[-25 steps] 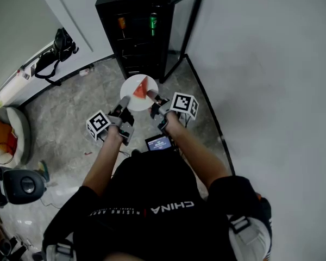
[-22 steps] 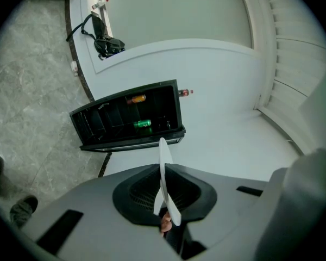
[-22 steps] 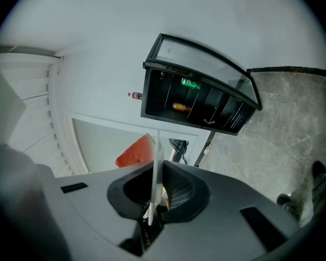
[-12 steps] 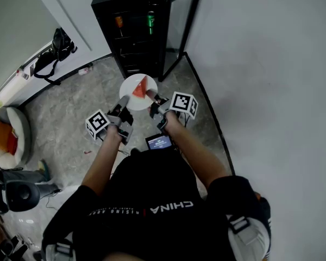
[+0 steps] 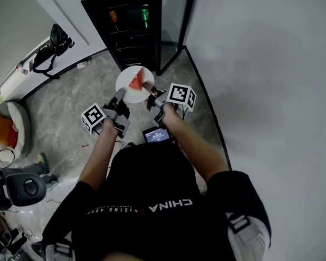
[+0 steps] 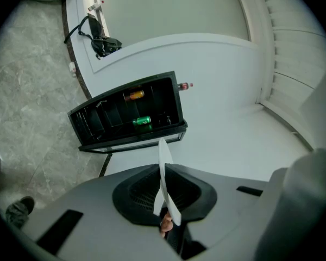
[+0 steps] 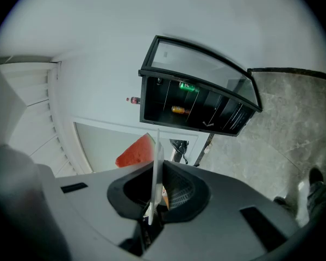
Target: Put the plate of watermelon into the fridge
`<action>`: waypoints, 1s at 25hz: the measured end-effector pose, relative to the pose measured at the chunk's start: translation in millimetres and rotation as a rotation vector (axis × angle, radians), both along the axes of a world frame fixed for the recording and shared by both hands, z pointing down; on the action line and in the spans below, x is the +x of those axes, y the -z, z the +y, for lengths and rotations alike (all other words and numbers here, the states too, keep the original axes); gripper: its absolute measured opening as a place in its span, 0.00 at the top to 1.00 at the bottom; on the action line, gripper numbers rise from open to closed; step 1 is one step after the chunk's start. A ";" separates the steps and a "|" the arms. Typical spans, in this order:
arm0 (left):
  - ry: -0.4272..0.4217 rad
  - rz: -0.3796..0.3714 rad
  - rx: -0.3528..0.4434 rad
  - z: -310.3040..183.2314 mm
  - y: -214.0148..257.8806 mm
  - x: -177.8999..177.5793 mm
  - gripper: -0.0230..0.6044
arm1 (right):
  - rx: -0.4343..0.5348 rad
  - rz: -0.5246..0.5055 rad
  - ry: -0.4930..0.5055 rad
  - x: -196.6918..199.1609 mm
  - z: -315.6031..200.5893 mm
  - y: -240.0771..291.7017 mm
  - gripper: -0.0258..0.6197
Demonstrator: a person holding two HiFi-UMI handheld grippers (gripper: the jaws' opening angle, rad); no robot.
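A white plate (image 5: 129, 90) carrying a red watermelon wedge (image 5: 136, 82) is held level between both grippers, just in front of the black fridge (image 5: 125, 23). My left gripper (image 5: 119, 95) is shut on the plate's left rim, which shows edge-on as the white plate (image 6: 164, 181) between its jaws. My right gripper (image 5: 148, 88) is shut on the right rim, where the plate (image 7: 155, 173) is also edge-on and the watermelon wedge (image 7: 136, 152) shows to its left. The fridge (image 7: 198, 109) has its glass door (image 5: 175, 20) swung open.
Inside the fridge sit a green can (image 6: 142, 122) and an orange bottle (image 6: 134, 95) on dark shelves. A white wall (image 5: 261, 64) runs along the right. A black bag (image 5: 51, 48) lies by the left wall, on the grey stone floor (image 5: 65, 102).
Both grippers and the plate have moved forward and slightly left, closer to the open fridge. The grip on the plate is unchanged.
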State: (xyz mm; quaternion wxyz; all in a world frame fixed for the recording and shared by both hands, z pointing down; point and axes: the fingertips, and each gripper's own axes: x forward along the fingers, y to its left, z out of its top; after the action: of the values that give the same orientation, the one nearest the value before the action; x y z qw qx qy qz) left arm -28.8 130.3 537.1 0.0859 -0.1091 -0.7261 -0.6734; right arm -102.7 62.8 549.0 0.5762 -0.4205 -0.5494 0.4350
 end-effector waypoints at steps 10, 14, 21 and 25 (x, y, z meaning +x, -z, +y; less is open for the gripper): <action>0.001 0.008 0.021 -2.6 1.7 -3.3 0.91 | 0.018 0.032 0.033 -3.3 -0.2 0.5 0.91; -0.019 -0.019 0.008 1.1 -7.6 -1.5 0.91 | 0.009 0.011 0.020 -0.4 2.4 -7.0 0.91; -0.113 -0.055 -0.050 2.7 -25.7 -4.7 0.91 | -0.020 -0.030 -0.043 1.9 0.0 -24.6 0.91; -0.161 -0.062 -0.061 1.1 -27.7 -4.3 0.91 | -0.038 -0.042 -0.087 4.9 -4.3 -25.5 0.91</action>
State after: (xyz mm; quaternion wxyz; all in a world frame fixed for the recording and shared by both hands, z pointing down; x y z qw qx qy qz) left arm -33.1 131.4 564.9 0.1138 -0.0320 -0.7552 -0.6448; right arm -97.8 58.5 574.5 0.5370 -0.4163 -0.5706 0.4612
